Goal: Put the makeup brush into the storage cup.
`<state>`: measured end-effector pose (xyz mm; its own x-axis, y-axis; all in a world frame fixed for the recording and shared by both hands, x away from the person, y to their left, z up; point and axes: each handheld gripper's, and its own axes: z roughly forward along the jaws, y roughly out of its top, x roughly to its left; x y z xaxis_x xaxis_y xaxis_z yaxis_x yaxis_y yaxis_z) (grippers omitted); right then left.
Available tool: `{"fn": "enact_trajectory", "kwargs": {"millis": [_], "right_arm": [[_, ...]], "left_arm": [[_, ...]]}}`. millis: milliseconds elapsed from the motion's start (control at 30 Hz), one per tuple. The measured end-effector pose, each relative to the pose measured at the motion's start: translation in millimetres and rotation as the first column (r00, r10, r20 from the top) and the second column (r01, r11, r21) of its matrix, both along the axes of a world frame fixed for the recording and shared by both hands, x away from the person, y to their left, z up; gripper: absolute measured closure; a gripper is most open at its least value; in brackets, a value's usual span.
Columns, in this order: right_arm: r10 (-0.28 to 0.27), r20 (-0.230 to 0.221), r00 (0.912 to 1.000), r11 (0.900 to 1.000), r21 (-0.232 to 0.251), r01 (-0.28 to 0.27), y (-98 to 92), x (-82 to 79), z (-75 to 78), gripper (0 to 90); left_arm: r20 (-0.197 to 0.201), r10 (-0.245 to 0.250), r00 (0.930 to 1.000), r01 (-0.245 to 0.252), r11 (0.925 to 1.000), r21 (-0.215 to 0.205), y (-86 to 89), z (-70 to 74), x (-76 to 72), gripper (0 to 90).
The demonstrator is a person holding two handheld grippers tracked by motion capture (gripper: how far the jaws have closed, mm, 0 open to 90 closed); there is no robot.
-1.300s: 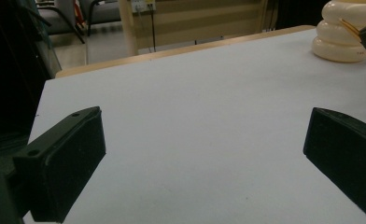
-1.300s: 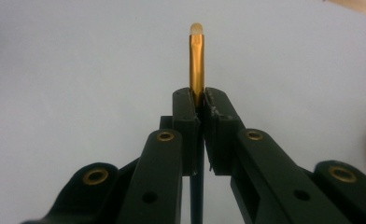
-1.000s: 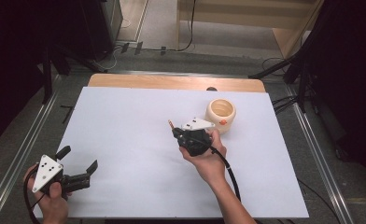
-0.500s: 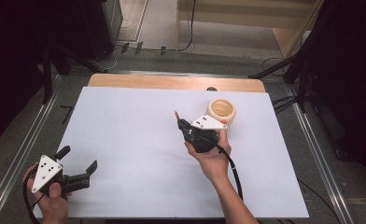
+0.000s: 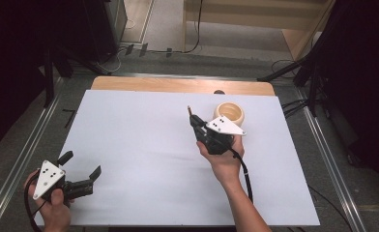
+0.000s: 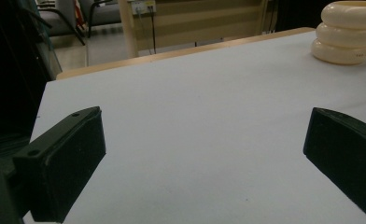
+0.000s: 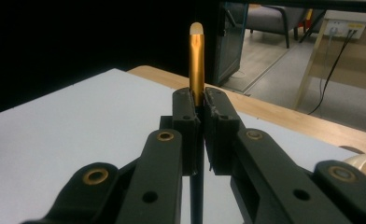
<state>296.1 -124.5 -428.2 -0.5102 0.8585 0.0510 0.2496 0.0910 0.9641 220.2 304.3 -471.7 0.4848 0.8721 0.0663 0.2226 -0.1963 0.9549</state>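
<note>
Cream ringed pot (image 5: 228, 112) beside right gripper (image 5: 193, 117) (gripping gold-tipped brush (image 7: 196, 60)), white table (image 5: 139, 130)

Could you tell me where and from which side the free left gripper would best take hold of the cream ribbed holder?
Probably across its body, in a groove between two bulges, coming in level from the near left. The cream ribbed holder stands upright and round, so opposite sides suit the wide-open left gripper; the grooves should resist slipping.

White-covered wooden table (image 5: 144, 140) evenly lit from overhead, no glare, shadows faint. Surroundings beyond its edges fall to black. Gripper views dim and soft; near black jaws blurry, orange metallic pen (image 7: 196, 65) sharp against dark background.
</note>
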Motion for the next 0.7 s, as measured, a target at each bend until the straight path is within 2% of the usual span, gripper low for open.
{"fn": "enact_trajectory", "kwargs": {"millis": [167, 333, 700], "right_arm": [[-0.003, 0.007, 1.0, 0.999, 0.032, 0.003, -6.6, 2.8, 1.2, 85.1], [-0.014, 0.032, 0.9994, 0.999, 0.035, 0.013, -11.8, 4.4, 2.7, 85.1], [-0.053, 0.06, 0.9968, 0.996, 0.073, 0.048, -26.5, 9.7, 9.9, 85.1]], "left_arm": [[-0.002, -0.001, 1.0, 0.001, 1.0, -0.001, 0.2, -0.3, 0.4, 0.0], [-0.005, -0.001, 1.0, 0.001, 1.0, -0.002, -0.5, -0.6, 0.4, 0.0], [-0.01, 0.0, 1.0, 0.0, 1.0, -0.004, -0.3, -1.3, 0.7, 0.0]]}}
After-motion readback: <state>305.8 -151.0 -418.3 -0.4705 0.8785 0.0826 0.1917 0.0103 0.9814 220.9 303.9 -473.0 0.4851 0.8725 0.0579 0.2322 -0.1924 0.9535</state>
